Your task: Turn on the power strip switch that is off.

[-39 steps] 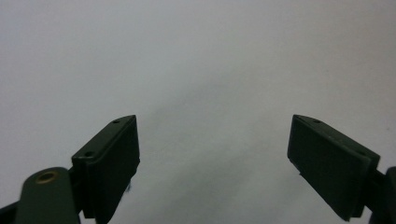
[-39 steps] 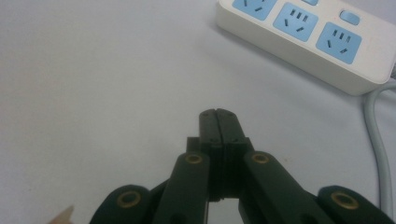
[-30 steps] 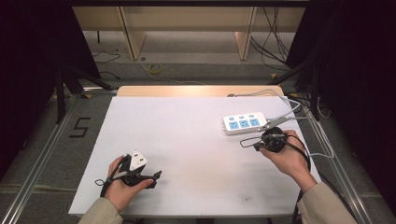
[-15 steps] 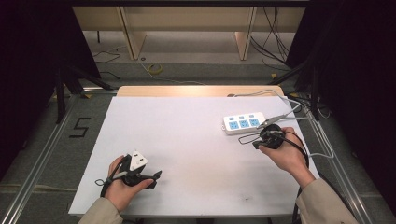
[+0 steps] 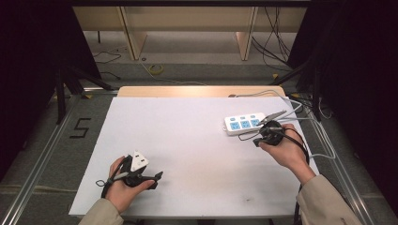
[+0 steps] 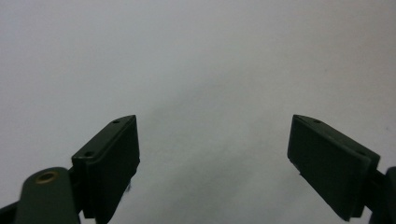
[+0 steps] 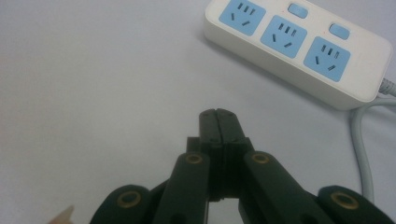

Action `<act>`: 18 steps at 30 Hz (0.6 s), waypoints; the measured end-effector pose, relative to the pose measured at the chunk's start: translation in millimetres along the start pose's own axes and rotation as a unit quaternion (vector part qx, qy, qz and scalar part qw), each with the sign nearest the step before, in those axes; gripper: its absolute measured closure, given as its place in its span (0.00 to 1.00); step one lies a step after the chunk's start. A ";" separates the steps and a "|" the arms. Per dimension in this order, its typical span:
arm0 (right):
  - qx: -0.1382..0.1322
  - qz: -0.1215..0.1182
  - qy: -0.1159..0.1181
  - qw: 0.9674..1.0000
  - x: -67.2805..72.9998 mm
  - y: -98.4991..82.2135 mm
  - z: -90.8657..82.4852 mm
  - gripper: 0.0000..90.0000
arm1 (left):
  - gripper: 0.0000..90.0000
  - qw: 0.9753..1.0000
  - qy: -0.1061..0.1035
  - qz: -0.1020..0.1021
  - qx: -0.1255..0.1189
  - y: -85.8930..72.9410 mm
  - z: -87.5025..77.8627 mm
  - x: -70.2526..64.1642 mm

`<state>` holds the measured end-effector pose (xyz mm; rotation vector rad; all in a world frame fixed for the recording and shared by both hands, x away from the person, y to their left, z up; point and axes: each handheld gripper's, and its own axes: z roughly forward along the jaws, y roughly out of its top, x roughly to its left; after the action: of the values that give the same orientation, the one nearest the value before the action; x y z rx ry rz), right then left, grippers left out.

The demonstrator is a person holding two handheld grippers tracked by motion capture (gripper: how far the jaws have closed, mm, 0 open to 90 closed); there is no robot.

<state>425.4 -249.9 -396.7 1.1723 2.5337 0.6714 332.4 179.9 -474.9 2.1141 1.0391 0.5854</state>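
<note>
The right gripper (image 7: 218,114) has its two black jaws pressed flat together with nothing between them, and they touch nothing. Ahead of the tips and off to their right lies the white power strip (image 7: 299,51), flat on the white table (image 7: 93,70), its three blue sockets facing up; it is near the jaws but clear of them. Its grey cord (image 7: 364,154) runs down past the right side of the jaws. In the high view this gripper (image 5: 271,132) sits just beside the strip's near end (image 5: 244,123).

The left gripper (image 6: 215,158) holds its jaws wide apart, with only bare table between and ahead of them. In the high view it (image 5: 155,176) lies well apart from the strip.
</note>
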 end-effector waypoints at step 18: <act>0.010 0.005 -0.003 1.000 -5.7 8.7 5.8 1.00 | 0.18 1.000 0.002 0.002 0.000 0.0 0.3 -0.2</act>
<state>437.1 -247.7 -396.9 1.1918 2.5379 0.6451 332.5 179.7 -475.1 2.1160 1.0375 0.5908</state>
